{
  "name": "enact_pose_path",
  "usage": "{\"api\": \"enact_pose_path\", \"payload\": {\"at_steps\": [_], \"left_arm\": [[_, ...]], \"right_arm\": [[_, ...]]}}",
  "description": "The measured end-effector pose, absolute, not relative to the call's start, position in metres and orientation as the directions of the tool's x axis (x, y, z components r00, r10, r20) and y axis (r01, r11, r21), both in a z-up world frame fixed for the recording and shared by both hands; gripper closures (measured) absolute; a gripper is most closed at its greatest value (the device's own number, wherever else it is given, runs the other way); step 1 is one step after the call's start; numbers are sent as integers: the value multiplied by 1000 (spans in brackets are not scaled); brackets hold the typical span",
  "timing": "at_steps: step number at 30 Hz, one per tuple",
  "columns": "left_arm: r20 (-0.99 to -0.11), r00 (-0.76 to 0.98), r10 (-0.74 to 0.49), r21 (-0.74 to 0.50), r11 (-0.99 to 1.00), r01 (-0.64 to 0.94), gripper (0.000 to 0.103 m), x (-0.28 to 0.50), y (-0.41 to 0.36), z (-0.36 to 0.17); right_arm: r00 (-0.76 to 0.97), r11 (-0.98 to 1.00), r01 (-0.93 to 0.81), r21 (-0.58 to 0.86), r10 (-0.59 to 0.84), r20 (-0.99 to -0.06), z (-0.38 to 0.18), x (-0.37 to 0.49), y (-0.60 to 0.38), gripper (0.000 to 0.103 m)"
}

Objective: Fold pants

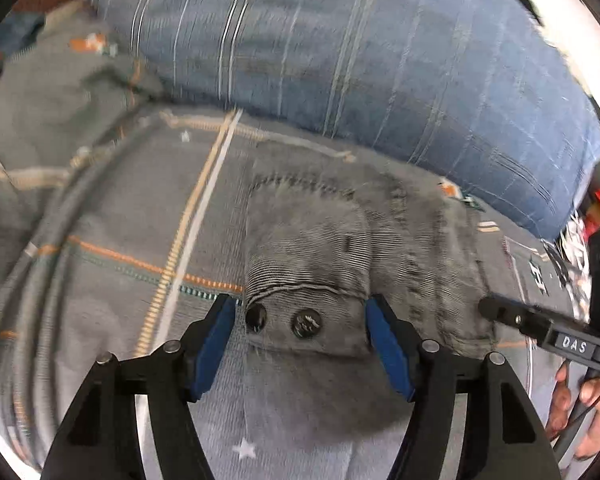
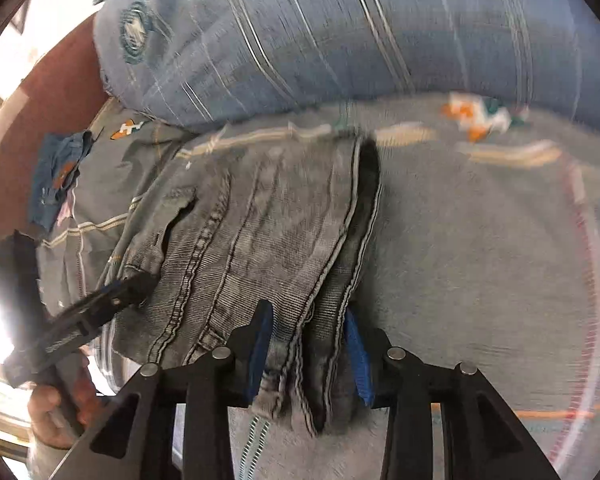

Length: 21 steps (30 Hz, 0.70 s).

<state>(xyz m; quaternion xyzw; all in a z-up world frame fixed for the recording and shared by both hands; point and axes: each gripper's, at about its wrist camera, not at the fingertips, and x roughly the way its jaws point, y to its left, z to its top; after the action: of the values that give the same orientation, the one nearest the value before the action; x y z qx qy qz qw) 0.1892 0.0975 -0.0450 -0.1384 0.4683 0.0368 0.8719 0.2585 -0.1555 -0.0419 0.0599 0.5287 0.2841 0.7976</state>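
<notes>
Grey denim pants [image 1: 340,240] lie bunched on a grey bedsheet [image 1: 120,220], waistband with two metal buttons [image 1: 306,323] toward the left wrist camera. My left gripper [image 1: 300,312] is open, its blue pads either side of the buttoned waistband. In the right wrist view the pants [image 2: 260,220] lie folded, seams running toward the camera. My right gripper [image 2: 308,336] is closed on the pants' leg edges, which bunch between its blue pads. The left gripper also shows in the right wrist view [image 2: 132,284], at the pants' left edge. The right gripper shows in the left wrist view [image 1: 496,308].
A large blue striped pillow [image 1: 360,60] lies just behind the pants. A grey cable [image 1: 40,248] curves over the sheet at the left. A small blue cloth [image 2: 56,184] lies at the far left by a red-brown wall [image 2: 60,92].
</notes>
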Motion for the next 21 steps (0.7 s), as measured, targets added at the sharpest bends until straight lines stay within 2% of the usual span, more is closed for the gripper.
{"api": "enact_pose_path", "payload": {"at_steps": [3, 5, 7, 8, 10, 13, 14, 16, 18, 21], "left_arm": [[-764, 645, 25, -121, 976, -181, 27, 164, 83, -23], [-756, 651, 66, -68, 982, -178, 25, 152, 76, -25], [-799, 591, 112, 2, 983, -184, 25, 155, 70, -49], [-836, 537, 116, 17, 983, -185, 24, 158, 69, -65], [-830, 548, 99, -18, 979, -204, 23, 156, 74, -70], [-814, 567, 128, -19, 969, -246, 24, 143, 73, -45], [-793, 592, 142, -9, 970, -244, 24, 135, 68, -33], [-741, 644, 190, 26, 967, -255, 22, 119, 59, -12], [-700, 675, 233, 57, 960, -273, 14, 102, 50, 5], [-664, 702, 258, 52, 952, -301, 12, 80, 40, 22]], "right_arm": [[331, 821, -421, 386, 535, -777, -31, 238, -154, 63], [318, 830, -443, 338, 498, -807, -45, 229, -142, 62], [287, 853, -450, 262, 417, -863, -75, 225, -132, 61], [322, 853, -464, 240, 414, -851, -75, 220, -130, 61], [329, 856, -468, 221, 400, -856, -68, 216, -130, 61], [387, 858, -456, 238, 432, -815, -40, 202, -143, 59], [419, 864, -450, 228, 430, -800, -33, 195, -148, 54], [501, 878, -431, 207, 424, -754, -17, 175, -163, 24], [570, 887, -428, 174, 414, -710, -5, 150, -176, 13], [611, 901, -412, 132, 381, -694, 3, 126, -185, 10]]}}
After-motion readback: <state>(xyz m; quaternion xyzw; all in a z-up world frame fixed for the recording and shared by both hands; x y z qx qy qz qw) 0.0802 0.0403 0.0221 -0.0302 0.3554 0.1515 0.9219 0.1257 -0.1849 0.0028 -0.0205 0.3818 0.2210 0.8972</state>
